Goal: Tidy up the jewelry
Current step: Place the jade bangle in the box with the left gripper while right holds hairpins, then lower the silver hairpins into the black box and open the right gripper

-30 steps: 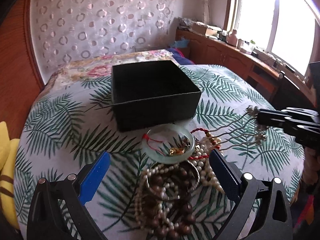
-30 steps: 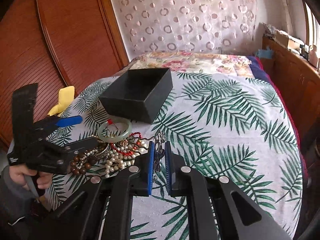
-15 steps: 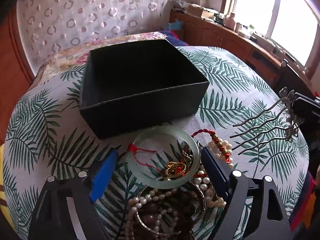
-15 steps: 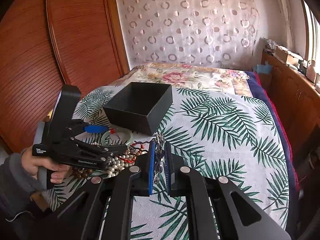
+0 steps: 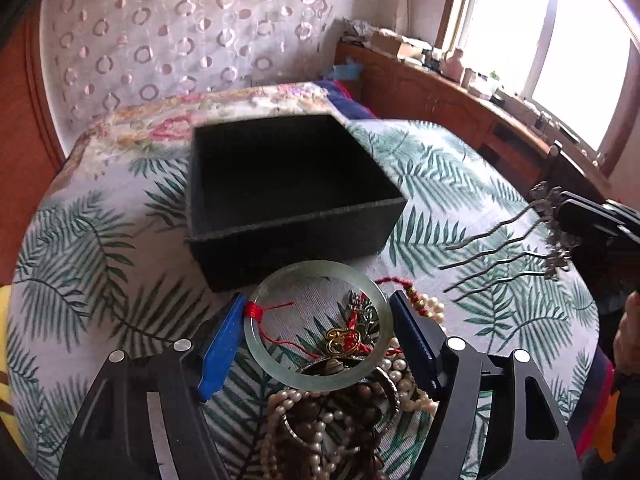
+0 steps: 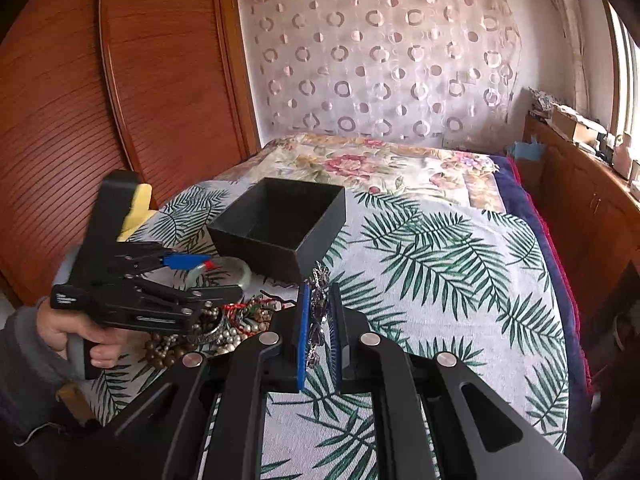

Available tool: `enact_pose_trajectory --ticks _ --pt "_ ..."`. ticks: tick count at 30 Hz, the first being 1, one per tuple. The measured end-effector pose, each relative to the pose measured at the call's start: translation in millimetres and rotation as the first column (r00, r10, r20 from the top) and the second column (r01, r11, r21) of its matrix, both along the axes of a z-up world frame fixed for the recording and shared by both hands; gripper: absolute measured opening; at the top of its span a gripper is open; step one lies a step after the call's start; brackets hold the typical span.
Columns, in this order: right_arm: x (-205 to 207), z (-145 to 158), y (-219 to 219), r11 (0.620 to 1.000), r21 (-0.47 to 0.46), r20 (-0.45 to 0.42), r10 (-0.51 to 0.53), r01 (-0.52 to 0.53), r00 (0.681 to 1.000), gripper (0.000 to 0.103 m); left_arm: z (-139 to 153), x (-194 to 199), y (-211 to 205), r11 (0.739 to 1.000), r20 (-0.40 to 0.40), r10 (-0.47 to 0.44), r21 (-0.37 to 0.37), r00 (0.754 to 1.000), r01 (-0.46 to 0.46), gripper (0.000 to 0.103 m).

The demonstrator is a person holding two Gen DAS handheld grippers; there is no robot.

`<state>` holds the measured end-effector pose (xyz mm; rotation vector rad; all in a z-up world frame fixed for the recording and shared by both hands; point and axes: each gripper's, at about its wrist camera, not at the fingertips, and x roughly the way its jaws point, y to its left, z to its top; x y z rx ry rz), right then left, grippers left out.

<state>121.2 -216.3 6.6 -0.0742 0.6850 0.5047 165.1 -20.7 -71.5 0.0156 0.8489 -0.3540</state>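
An open black box (image 5: 288, 196) (image 6: 280, 224) stands on the palm-leaf cloth. In front of it lies a pile of jewelry (image 5: 344, 408) (image 6: 216, 332) of pearl strands, brown beads and red cord. My left gripper (image 5: 318, 328) (image 6: 208, 276) has its blue fingers pressed on both sides of a pale green jade bangle (image 5: 316, 324) at the pile's near edge to the box. My right gripper (image 6: 318, 312) is shut on a silver hair comb (image 6: 318, 308); its prongs (image 5: 496, 256) point left, above the cloth to the right of the box.
The round table's cloth (image 6: 440, 264) has a wide bare area to the right. A bed with a floral cover (image 6: 380, 164) lies behind. A wooden cabinet (image 6: 580, 200) runs along the right under the window. A yellow object (image 6: 136, 208) sits at the left edge.
My left gripper moved forward over the pile and closed its fingers onto the jade bangle. My right gripper rose with the hair comb and came nearer the box.
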Motion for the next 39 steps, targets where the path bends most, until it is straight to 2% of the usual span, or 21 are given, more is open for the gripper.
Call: enact_pose_trajectory --ticks 6,12,17,24,30,33,39 --pt "10 12 5 1.000 -0.001 0.035 -0.006 0.006 0.999 0.011 29 -2 2 1.000 0.078 0.008 -0.016 0.997 -0.007 0.069" --pt "27 26 15 1.000 -0.011 0.075 -0.009 0.010 0.997 0.011 44 29 4 0.999 0.107 0.039 -0.002 0.994 -0.039 0.069" --pt "45 34 24 1.000 -0.015 0.099 -0.005 0.007 0.995 0.011 43 52 0 0.998 0.109 0.053 0.022 0.993 -0.055 0.069" --pt "72 27 38 0.999 -0.043 0.080 0.007 -0.003 0.997 0.010 29 73 0 0.997 0.084 0.064 0.029 0.994 -0.066 0.069" --pt "92 19 54 0.997 -0.078 0.064 0.021 -0.016 0.998 0.011 28 70 1 0.996 0.096 0.080 0.027 0.992 -0.083 0.070" --pt "98 16 58 0.997 -0.073 0.056 0.025 -0.021 0.998 0.010 34 64 5 0.996 0.119 0.090 0.017 0.989 -0.092 0.080" --pt "108 14 65 0.998 -0.051 0.043 0.041 -0.039 0.998 0.011 49 50 19 0.992 0.161 0.121 0.002 0.980 -0.123 0.081"
